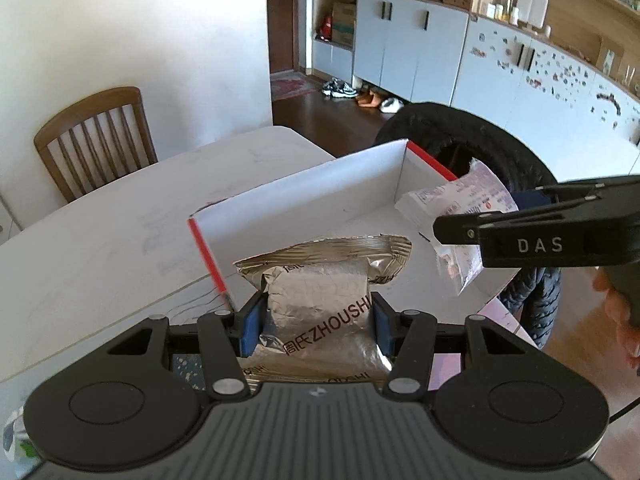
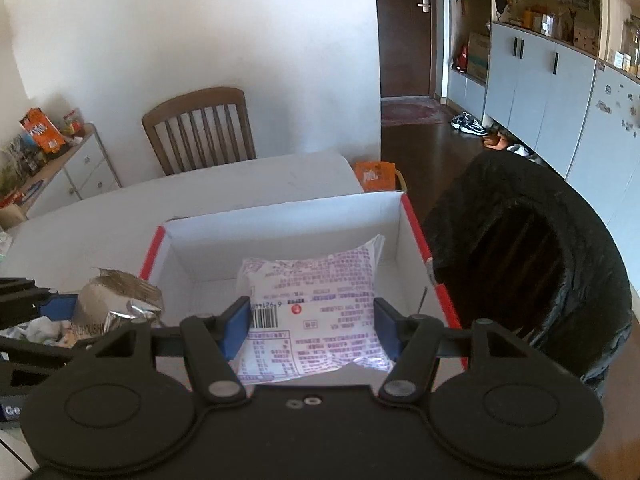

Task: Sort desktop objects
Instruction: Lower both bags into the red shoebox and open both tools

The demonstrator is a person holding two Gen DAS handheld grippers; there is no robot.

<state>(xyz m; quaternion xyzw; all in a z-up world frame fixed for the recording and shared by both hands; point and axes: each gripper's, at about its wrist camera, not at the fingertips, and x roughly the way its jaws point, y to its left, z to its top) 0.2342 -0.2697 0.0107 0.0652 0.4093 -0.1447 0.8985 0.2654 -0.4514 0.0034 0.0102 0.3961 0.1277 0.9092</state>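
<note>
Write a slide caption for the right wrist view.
Right gripper carries a white printed packet over the red-edged white box.

Left wrist view: you look forward and down along the left gripper [image 1: 318,322], close over the near left corner of the white box [image 1: 304,192] on the table [image 1: 120,216].
Right wrist view: you look forward and down along the right gripper [image 2: 312,330], close above the box [image 2: 280,216], facing the chair [image 2: 200,128] and wall.
Shared: both views take in the box, table, chair, door, cabinets, black bin bag [image 2: 560,248], and each other's gripper and packet.
</note>
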